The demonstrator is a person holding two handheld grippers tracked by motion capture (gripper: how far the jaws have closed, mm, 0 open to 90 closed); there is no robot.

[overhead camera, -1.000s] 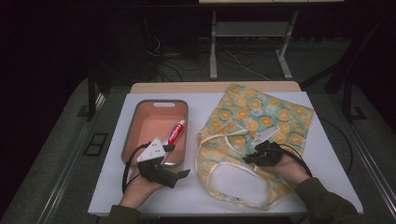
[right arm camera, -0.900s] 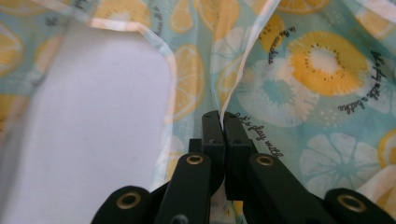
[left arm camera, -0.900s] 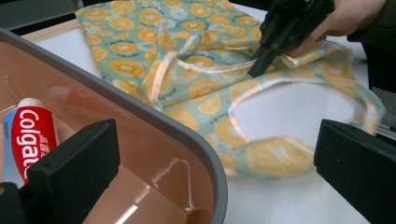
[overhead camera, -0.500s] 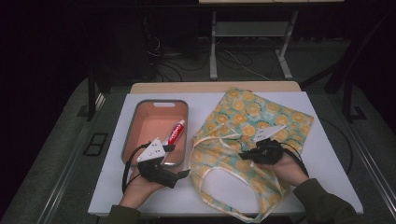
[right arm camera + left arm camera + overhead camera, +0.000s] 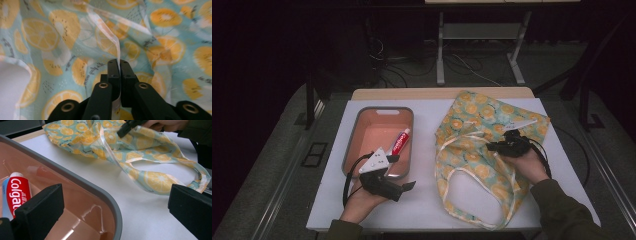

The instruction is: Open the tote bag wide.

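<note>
The right tool (image 5: 117, 65) pinches the pale strap (image 5: 113, 41) of the orange-slice-print fabric tote bag (image 5: 477, 150), apparently to open its mouth, while the left tool (image 5: 399, 172) waits wide open and empty by the pink tray (image 5: 357, 145).

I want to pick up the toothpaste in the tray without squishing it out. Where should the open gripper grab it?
Probably the middle of the toothpaste tube. It lies flat along the right wall of the tray, so the left gripper should come down from above, jaws across its narrow width, the right jaw slipping between tube and wall.
</note>
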